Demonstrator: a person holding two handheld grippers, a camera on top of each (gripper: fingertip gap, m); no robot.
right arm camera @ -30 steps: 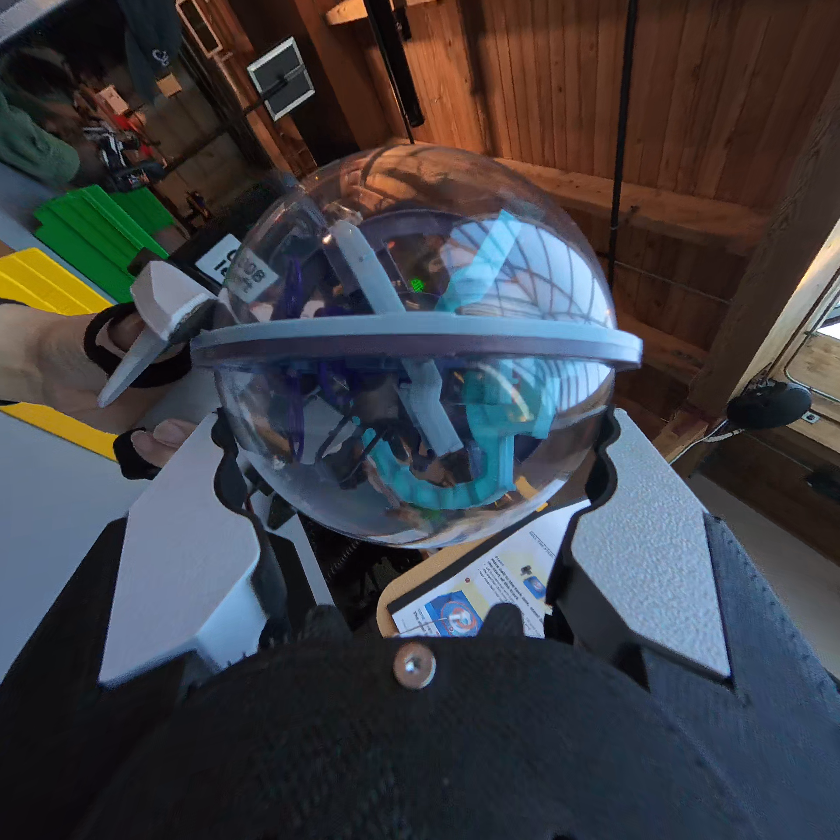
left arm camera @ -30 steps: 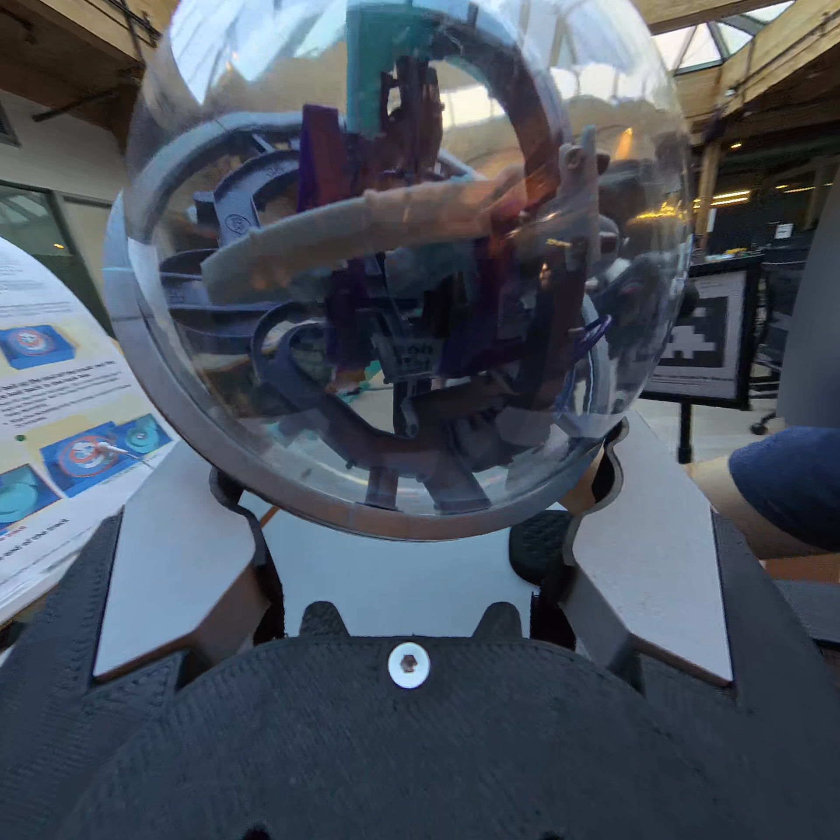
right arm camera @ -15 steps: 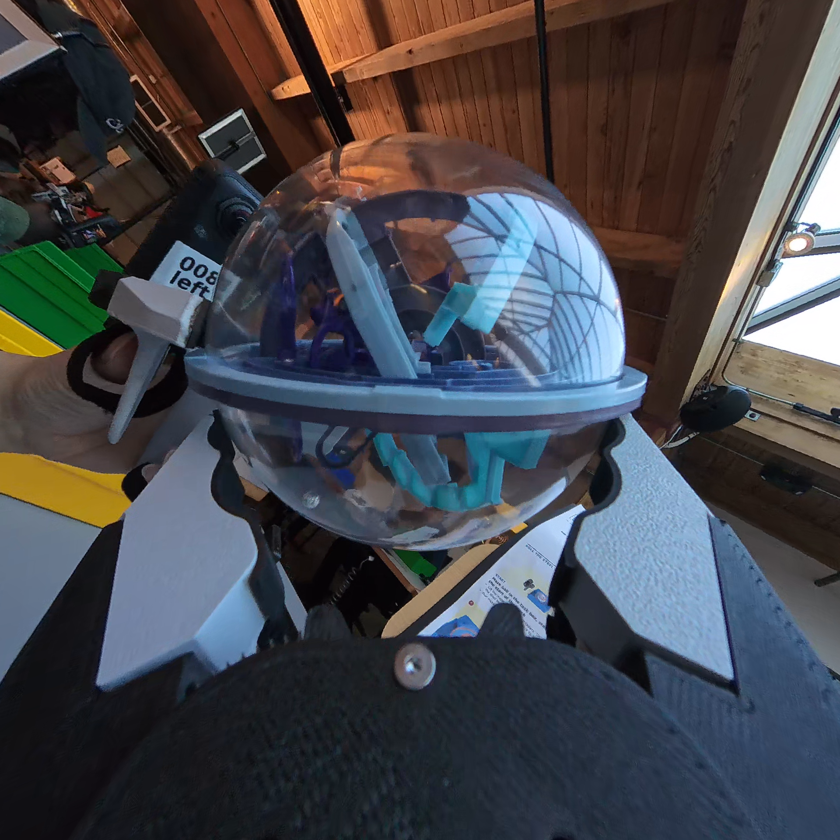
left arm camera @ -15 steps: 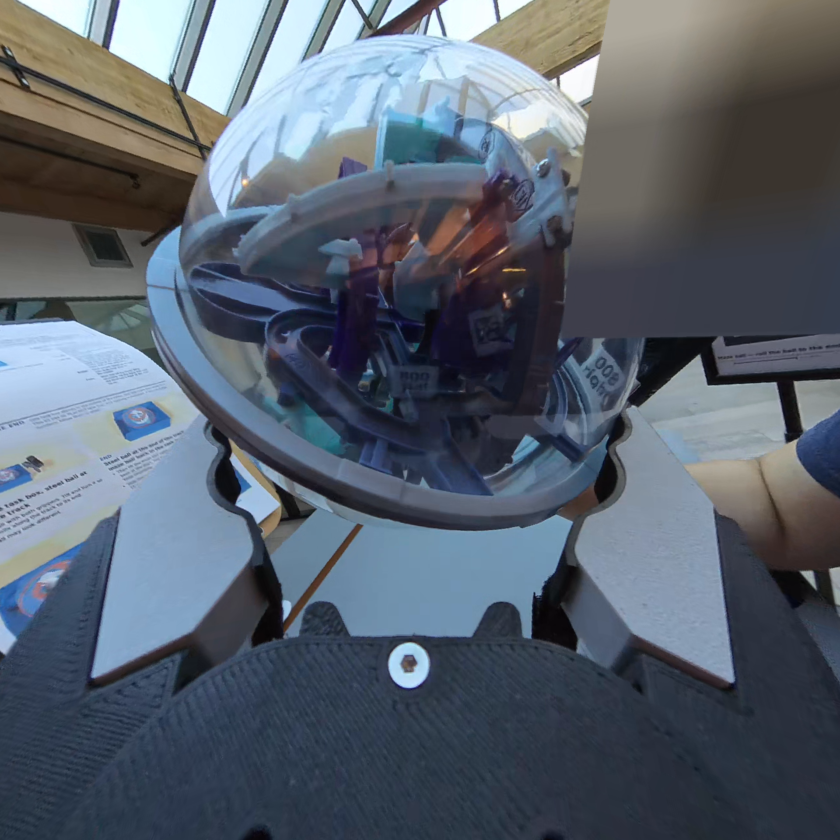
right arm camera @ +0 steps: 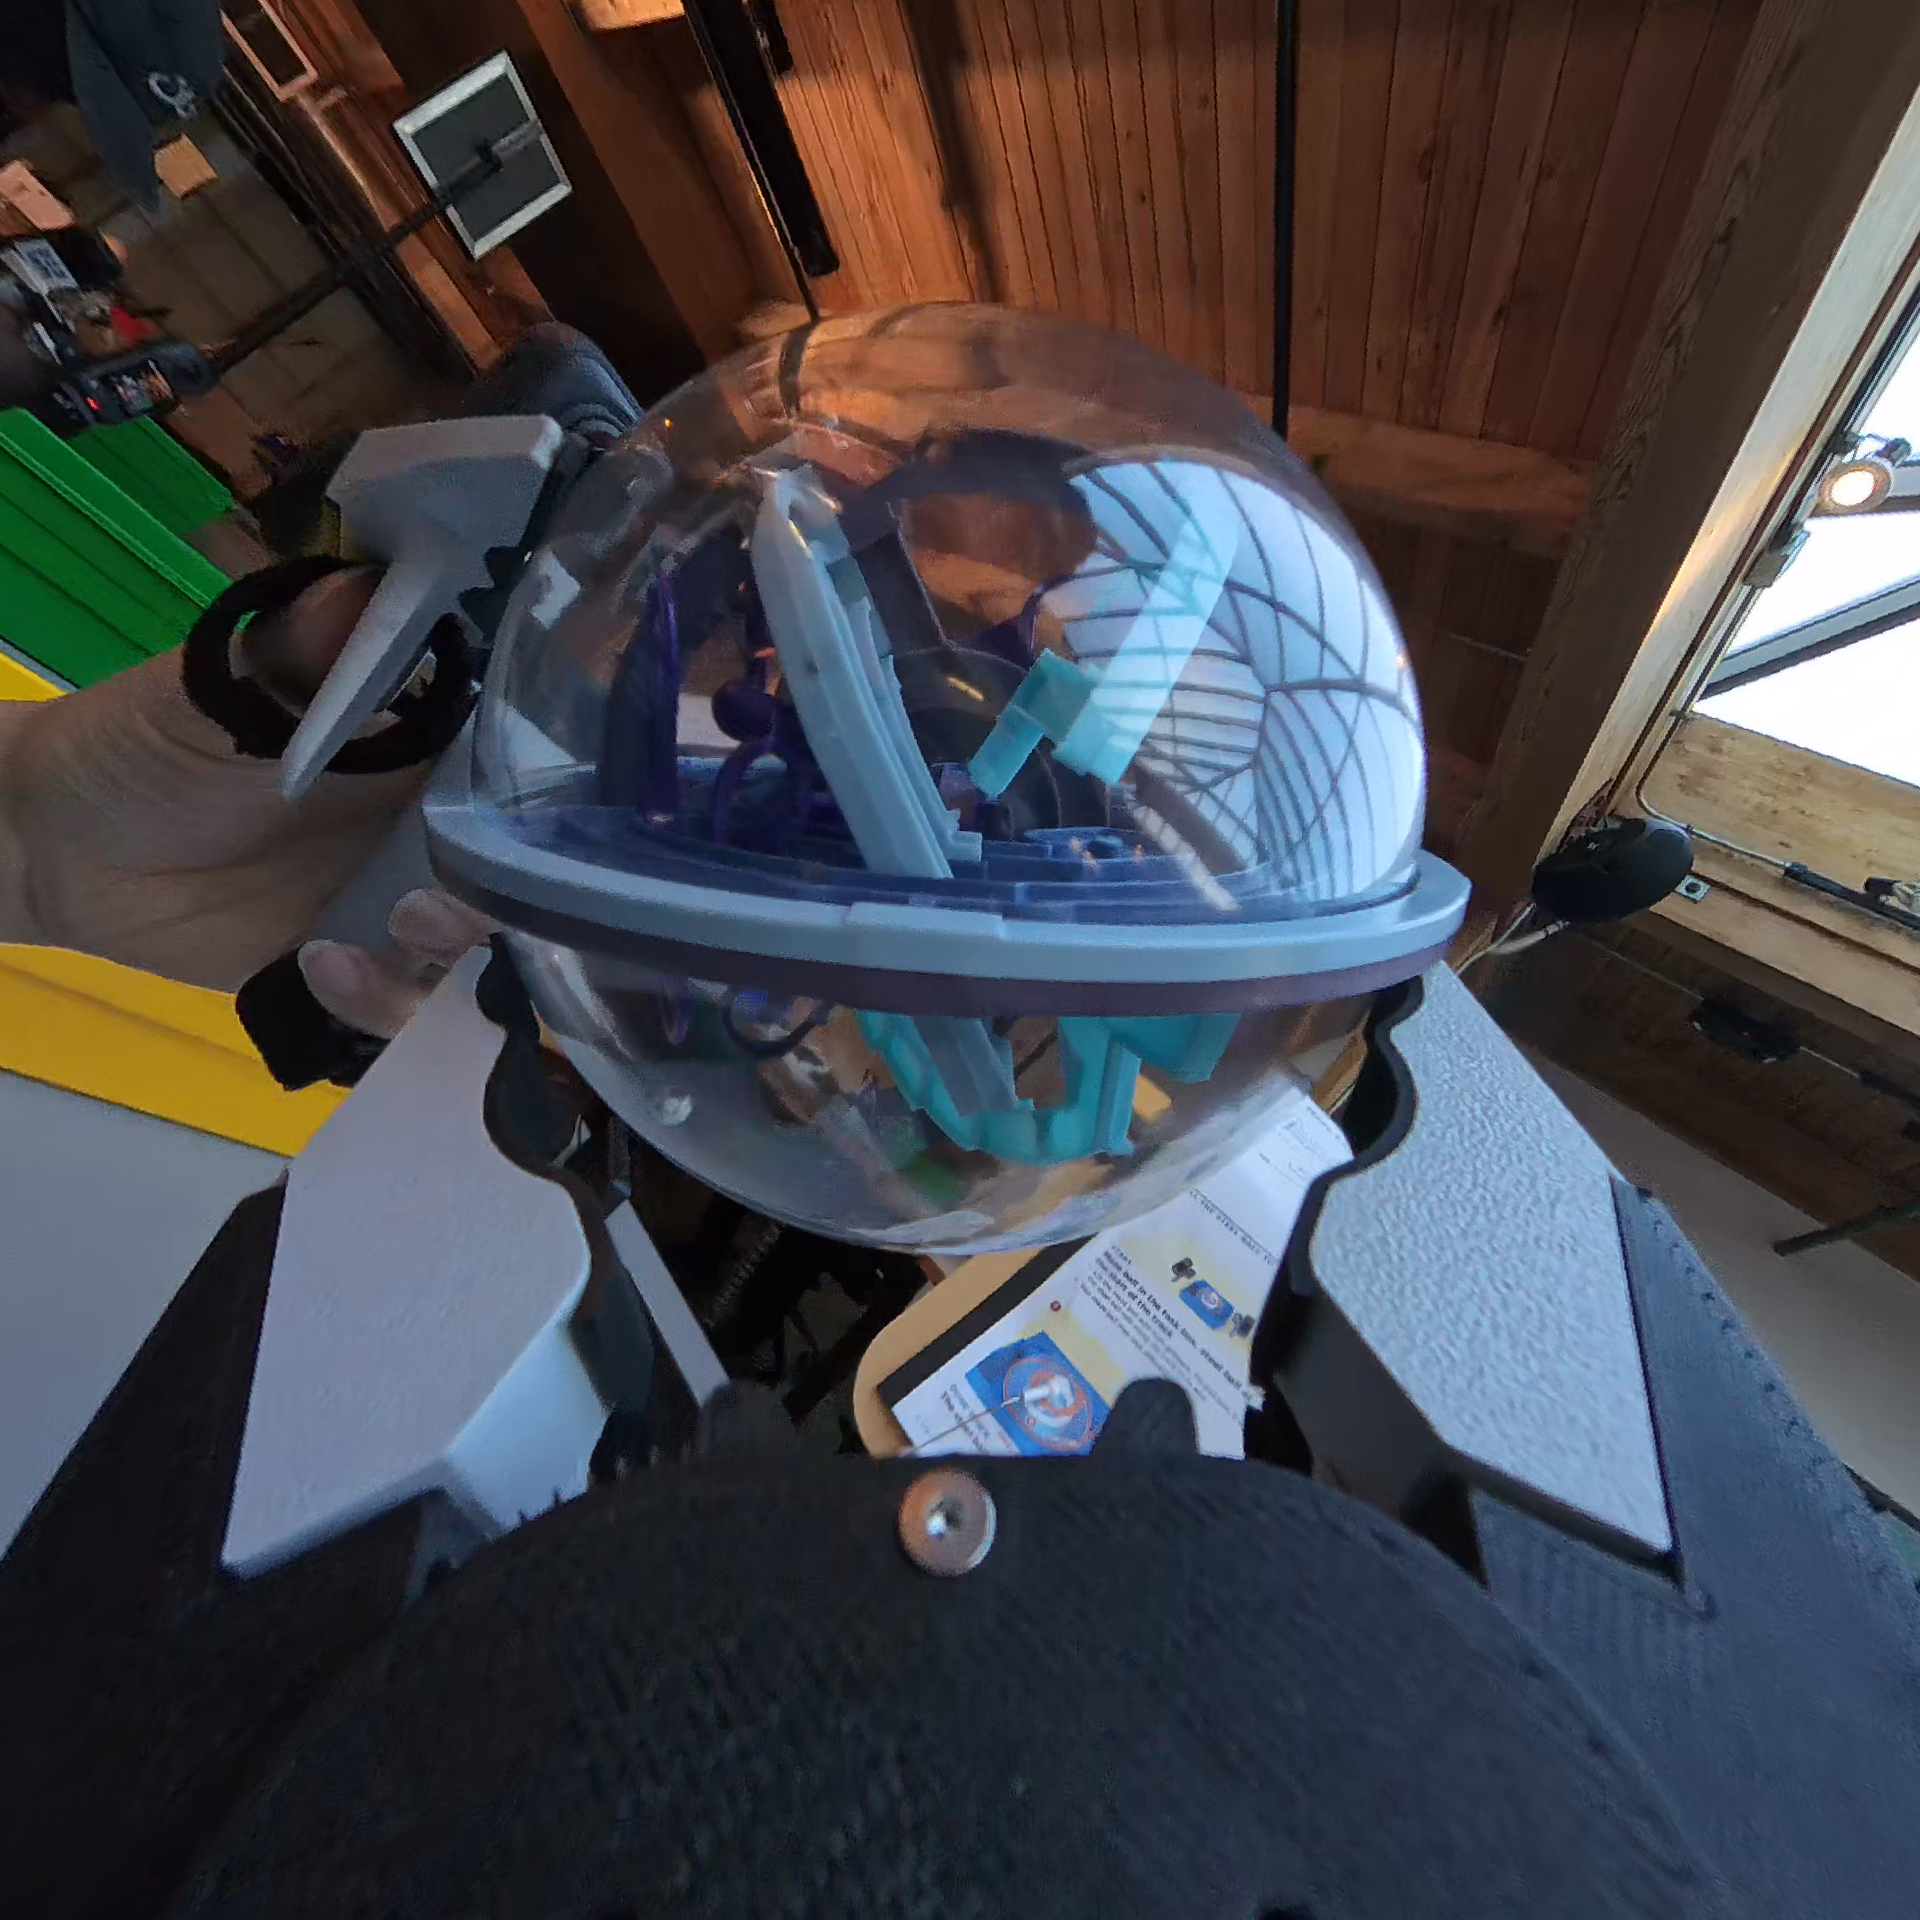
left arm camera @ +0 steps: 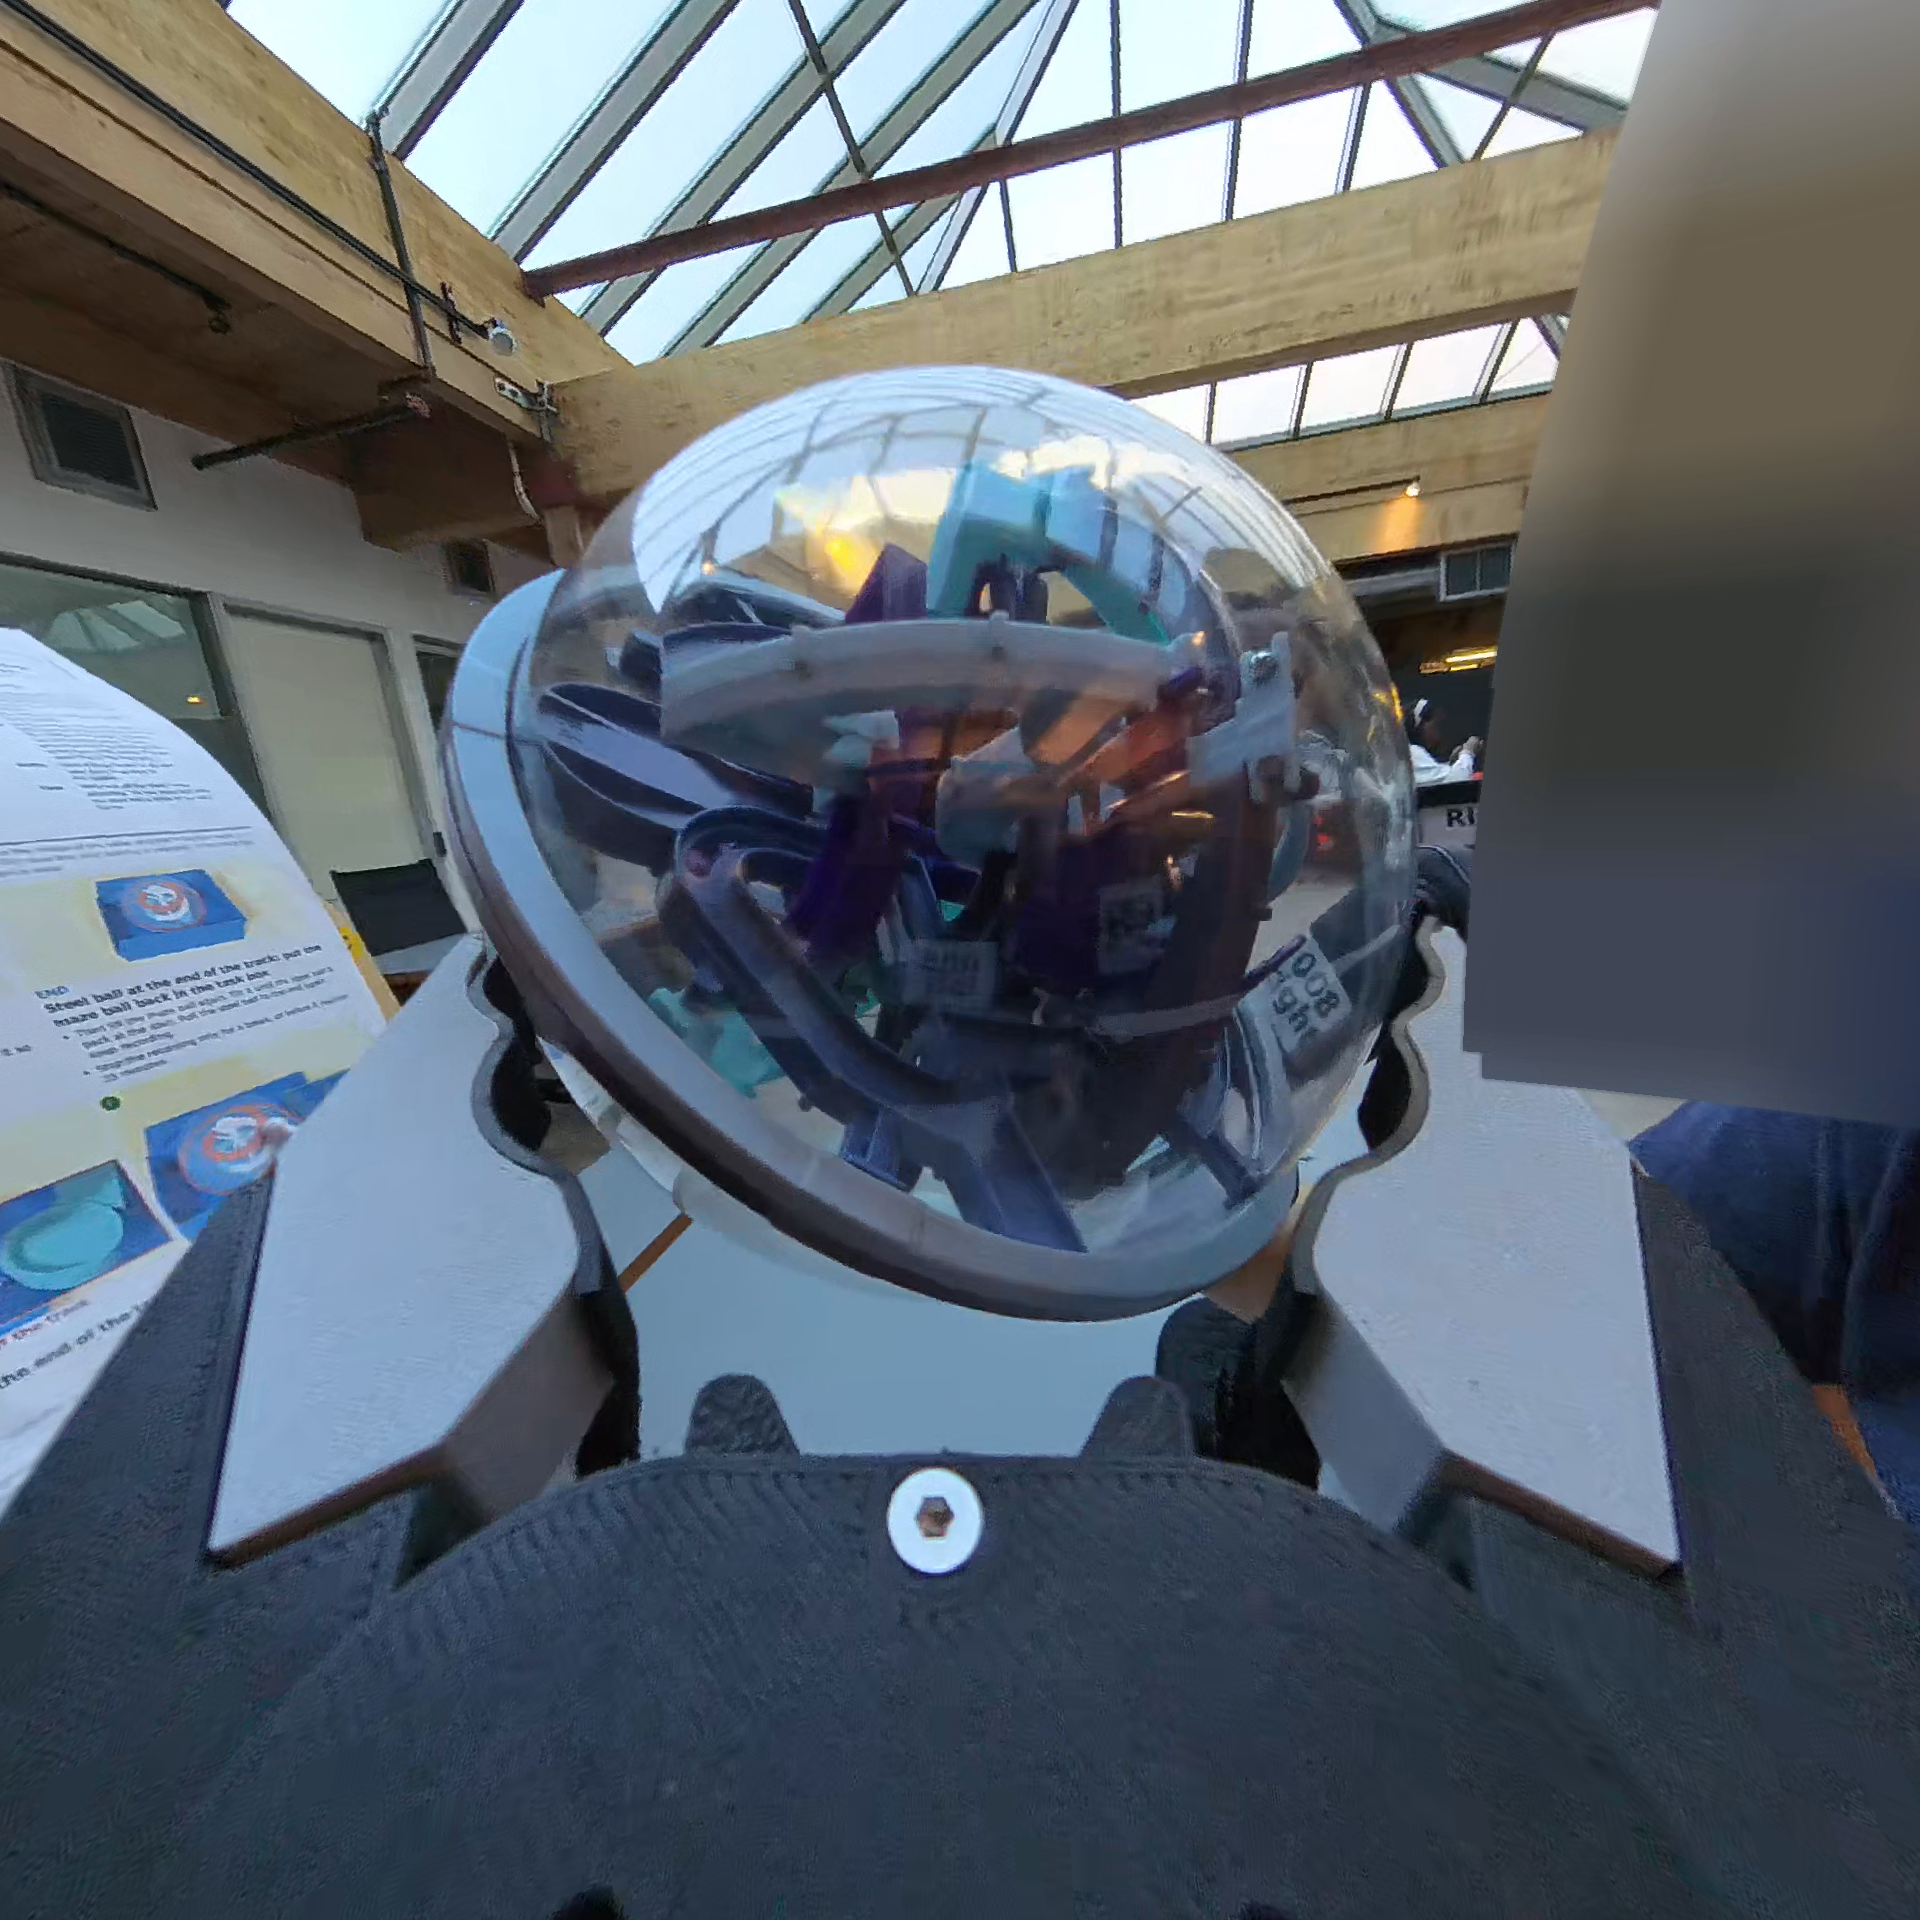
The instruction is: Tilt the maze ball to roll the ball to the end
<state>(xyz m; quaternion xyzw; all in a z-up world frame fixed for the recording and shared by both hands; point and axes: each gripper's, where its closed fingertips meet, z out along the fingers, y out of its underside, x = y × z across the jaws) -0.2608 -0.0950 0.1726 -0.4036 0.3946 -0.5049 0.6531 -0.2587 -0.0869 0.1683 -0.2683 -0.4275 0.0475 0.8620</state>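
The maze ball (left arm camera: 935,852) is a clear sphere with a grey ring around its middle and purple, teal and grey tracks inside. It is held up in the air. My left gripper (left arm camera: 956,987) is shut on it, with a finger on each side of its lower half. The ring slants down to the right in this view. My right gripper (right arm camera: 945,1008) is shut on the maze ball (right arm camera: 935,779) from the opposite side, just under the nearly level ring. The left gripper's grey finger (right arm camera: 416,540) and a hand show behind the sphere. I cannot pick out the small ball inside.
A printed instruction sheet (left arm camera: 135,935) stands at the left and also shows below the sphere in the right wrist view (right arm camera: 1091,1351). Green (right arm camera: 83,540) and yellow (right arm camera: 125,1039) bins lie at the left. A blue sleeve (left arm camera: 1787,1247) is at the right. Wooden beams and a skylight are overhead.
Both grippers have tipped upward with the sphere: the left view now looks toward the skylight. The ring has rotated to a steeper slant in the left view. Both grips stay the same.
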